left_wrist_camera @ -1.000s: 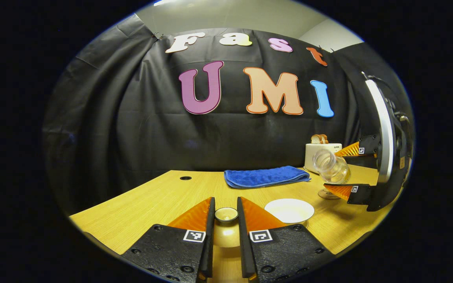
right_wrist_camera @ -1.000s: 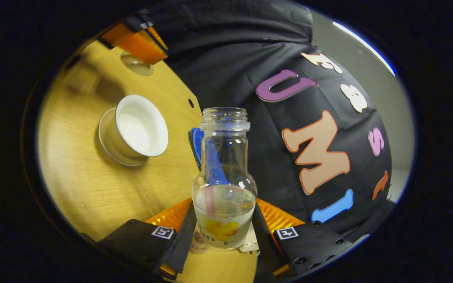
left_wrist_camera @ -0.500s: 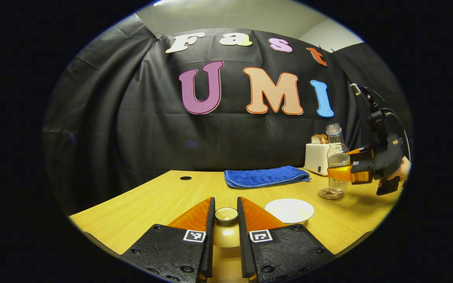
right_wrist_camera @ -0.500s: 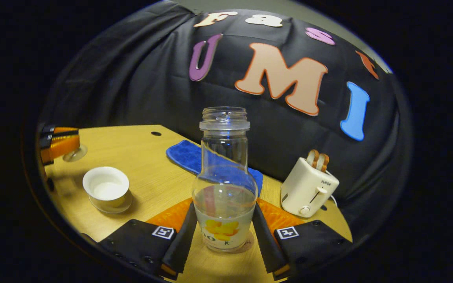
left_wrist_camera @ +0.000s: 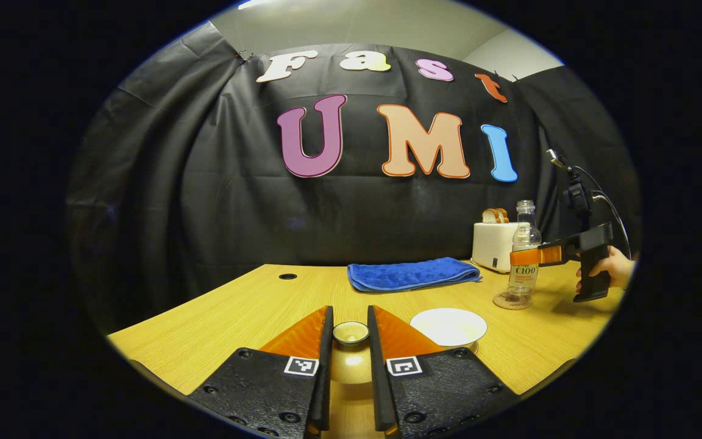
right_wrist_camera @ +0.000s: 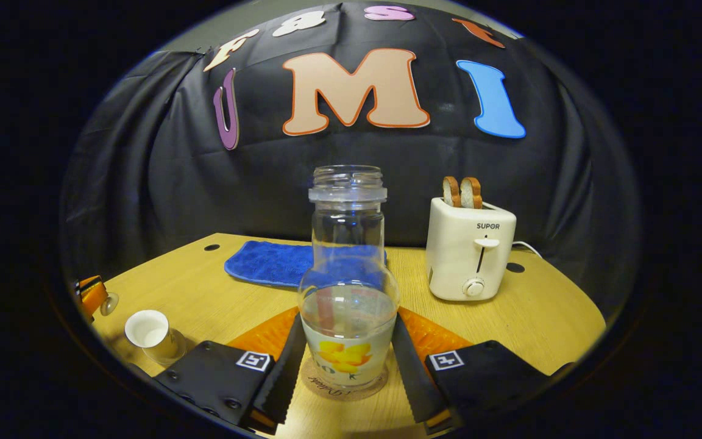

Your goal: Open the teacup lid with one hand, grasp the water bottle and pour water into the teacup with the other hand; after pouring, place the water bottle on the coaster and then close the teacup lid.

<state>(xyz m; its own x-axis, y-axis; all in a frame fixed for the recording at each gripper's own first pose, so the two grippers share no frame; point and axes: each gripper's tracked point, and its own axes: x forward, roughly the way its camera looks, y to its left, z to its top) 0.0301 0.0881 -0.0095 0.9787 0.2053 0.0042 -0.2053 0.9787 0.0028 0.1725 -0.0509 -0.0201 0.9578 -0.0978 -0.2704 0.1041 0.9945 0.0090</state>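
The right gripper (right_wrist_camera: 348,366) grips the water bottle (right_wrist_camera: 348,286) between its 2 fingers, upright on the coaster (right_wrist_camera: 343,388), with the toaster (right_wrist_camera: 471,253) beyond to its right. The left gripper (left_wrist_camera: 349,360) is clamped on the teacup lid (left_wrist_camera: 351,333); the open teacup (left_wrist_camera: 448,327) sits just right of its fingers on the table (left_wrist_camera: 229,317).

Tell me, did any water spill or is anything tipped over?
Nothing stands out. The water bottle stands upright on its coaster, the teacup is upright, and the table looks dry. The left tongs hold the lid off the cup.
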